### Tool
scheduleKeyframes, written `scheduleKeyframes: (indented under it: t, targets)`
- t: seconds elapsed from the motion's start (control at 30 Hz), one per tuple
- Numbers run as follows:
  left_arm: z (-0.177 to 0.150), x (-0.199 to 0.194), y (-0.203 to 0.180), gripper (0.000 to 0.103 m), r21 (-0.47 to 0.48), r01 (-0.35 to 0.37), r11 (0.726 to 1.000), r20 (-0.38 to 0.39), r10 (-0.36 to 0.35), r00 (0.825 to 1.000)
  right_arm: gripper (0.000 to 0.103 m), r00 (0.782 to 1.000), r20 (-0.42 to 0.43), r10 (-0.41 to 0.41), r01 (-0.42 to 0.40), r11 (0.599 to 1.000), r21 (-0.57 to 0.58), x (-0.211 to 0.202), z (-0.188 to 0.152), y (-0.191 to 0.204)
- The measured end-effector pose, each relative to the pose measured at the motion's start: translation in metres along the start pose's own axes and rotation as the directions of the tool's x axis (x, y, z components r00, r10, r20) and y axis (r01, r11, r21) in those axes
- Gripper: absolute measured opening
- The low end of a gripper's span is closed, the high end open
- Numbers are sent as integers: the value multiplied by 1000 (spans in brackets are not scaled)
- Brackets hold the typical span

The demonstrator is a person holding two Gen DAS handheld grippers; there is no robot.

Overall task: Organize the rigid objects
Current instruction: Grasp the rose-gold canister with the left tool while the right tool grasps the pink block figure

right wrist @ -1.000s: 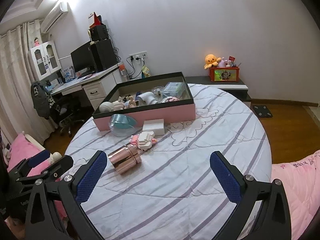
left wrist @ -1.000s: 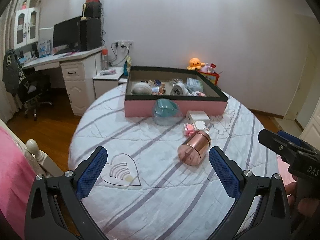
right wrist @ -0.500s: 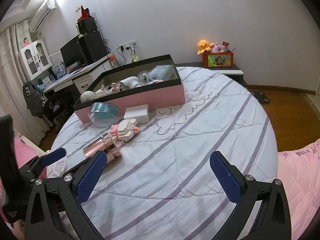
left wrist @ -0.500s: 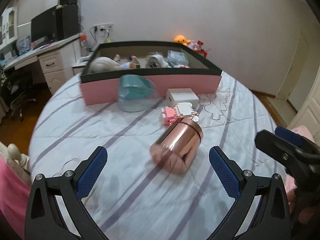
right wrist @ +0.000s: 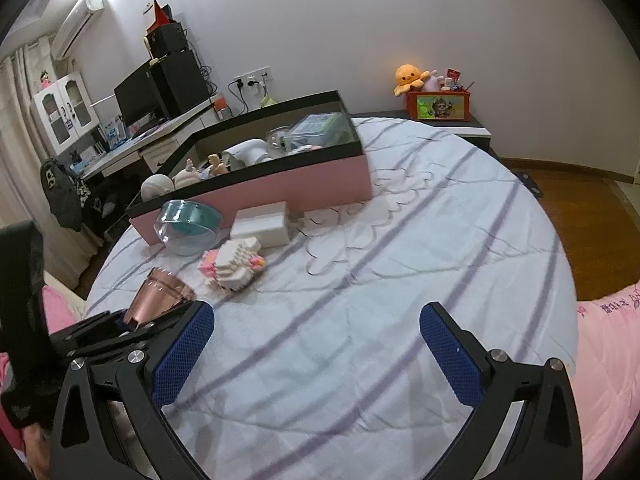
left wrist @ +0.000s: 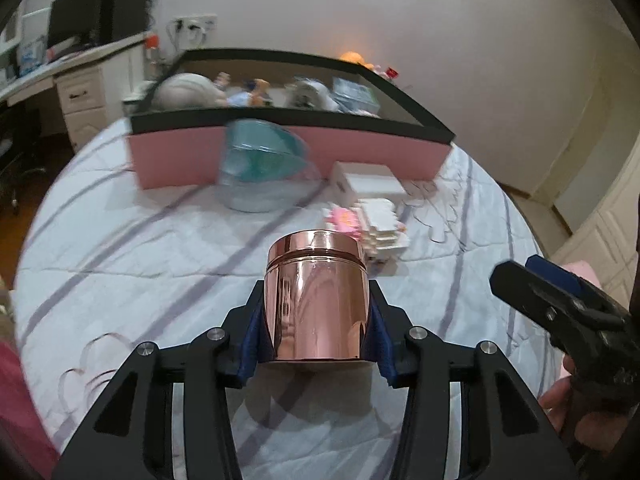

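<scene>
Left gripper (left wrist: pixel 316 332) pinching rose-gold canister (left wrist: pixel 316 300) low on its body above the bedspread (left wrist: pixel 160 264) (polished metal, stiff, likely slippery); right gripper (right wrist: pixel 316 356) spread, holding nothing.

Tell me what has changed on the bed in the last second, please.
The left gripper moved forward to the shiny rose-gold metal jar and closed on it; one second ago its jaws were wide open. The right gripper stays open above the striped white bedcover. The pink box, clear teal bowl and white block toy stayed put.
</scene>
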State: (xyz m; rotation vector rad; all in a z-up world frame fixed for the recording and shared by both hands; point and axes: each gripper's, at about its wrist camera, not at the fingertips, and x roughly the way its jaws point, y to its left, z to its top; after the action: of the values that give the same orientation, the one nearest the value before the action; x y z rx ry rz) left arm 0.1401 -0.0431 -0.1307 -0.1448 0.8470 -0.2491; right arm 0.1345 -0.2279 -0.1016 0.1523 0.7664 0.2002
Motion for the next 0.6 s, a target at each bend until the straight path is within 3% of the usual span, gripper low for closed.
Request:
scheduleKeyframes:
  t: [0.23, 0.43, 0.5, 0.6]
  targets:
    - [-1, -27, 35, 47, -57, -94, 994, 60, 98, 993, 103, 998, -55, 8, -13, 997, -81, 35, 12, 35]
    - [0, -25, 57, 47, -85, -139, 987, 64, 145, 987, 101, 992, -122, -14, 0, 993, -114, 72, 19, 54]
    - [-1, -23, 60, 47, -94, -135, 986, 60, 141, 988, 80, 988, -152, -35, 12, 989, -148, 83, 19, 60]
    - [-1, -22, 61, 47, -99, -129, 987, 60, 135, 989, 65, 987, -144, -68, 37, 978, -205, 85, 17, 68]
